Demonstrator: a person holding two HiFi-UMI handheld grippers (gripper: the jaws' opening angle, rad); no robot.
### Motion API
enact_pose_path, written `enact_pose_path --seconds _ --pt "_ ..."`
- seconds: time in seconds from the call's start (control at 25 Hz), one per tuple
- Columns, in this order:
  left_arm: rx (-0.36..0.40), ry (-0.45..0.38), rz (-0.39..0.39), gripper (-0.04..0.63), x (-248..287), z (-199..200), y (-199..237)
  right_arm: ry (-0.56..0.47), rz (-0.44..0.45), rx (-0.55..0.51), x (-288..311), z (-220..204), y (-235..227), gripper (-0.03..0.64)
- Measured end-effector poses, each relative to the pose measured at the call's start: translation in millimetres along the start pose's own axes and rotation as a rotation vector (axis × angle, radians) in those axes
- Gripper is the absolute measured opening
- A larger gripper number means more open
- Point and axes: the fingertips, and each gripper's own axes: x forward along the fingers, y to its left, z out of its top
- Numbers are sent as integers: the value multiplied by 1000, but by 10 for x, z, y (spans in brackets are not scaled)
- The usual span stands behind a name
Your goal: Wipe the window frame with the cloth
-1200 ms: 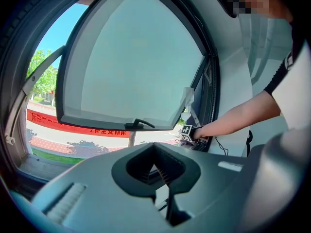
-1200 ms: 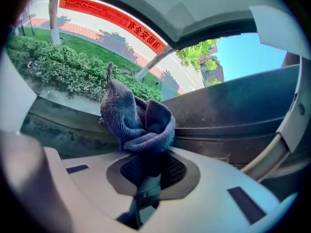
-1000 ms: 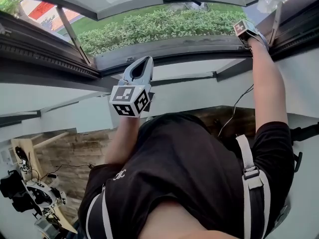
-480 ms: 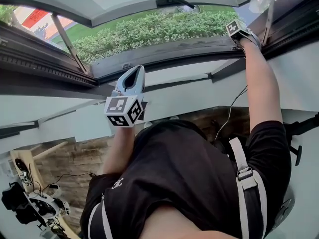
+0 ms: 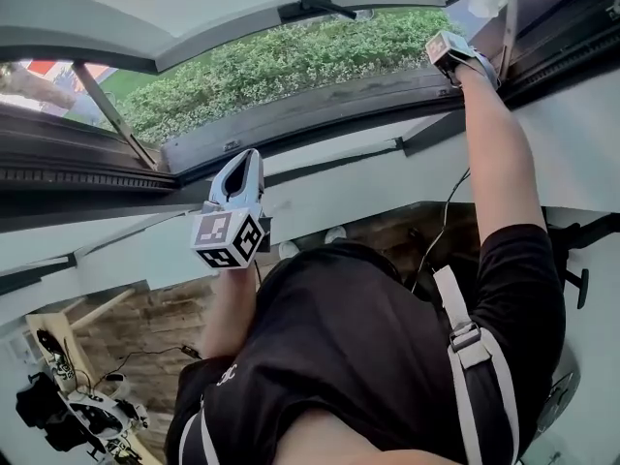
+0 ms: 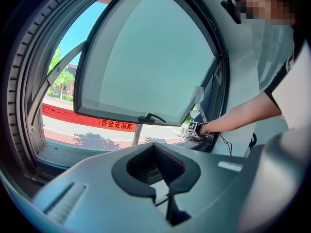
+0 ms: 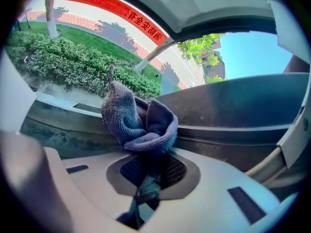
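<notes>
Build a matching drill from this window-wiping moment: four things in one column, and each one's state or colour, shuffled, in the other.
Things
1. left gripper
2. right gripper
3. cloth
4. hedge

States
A. green, outdoors
B. jaws together, nothing between them
C. greyish-purple, bunched up
D. shut on the cloth, at the window frame

Pairs: 1-B, 2-D, 3-C, 4-A
</notes>
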Motion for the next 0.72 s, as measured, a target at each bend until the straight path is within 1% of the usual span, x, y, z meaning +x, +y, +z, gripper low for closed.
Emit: enact_pose_path --seconds 0.28,0.44,0.56,0.72 --pt "0 -5 -1 9 -26 26 51 -18 90 23 -58 3 34 43" --pt "-43 -22 -24 9 -32 63 61 -32 158 31 -120 8 91 43" --pt "-67 -34 -45 9 -23 84 50 -70 262 30 -242 27 246 43" --pt "-78 -36 -73 9 -18 80 -6 -171 467 30 -497 126 596 43"
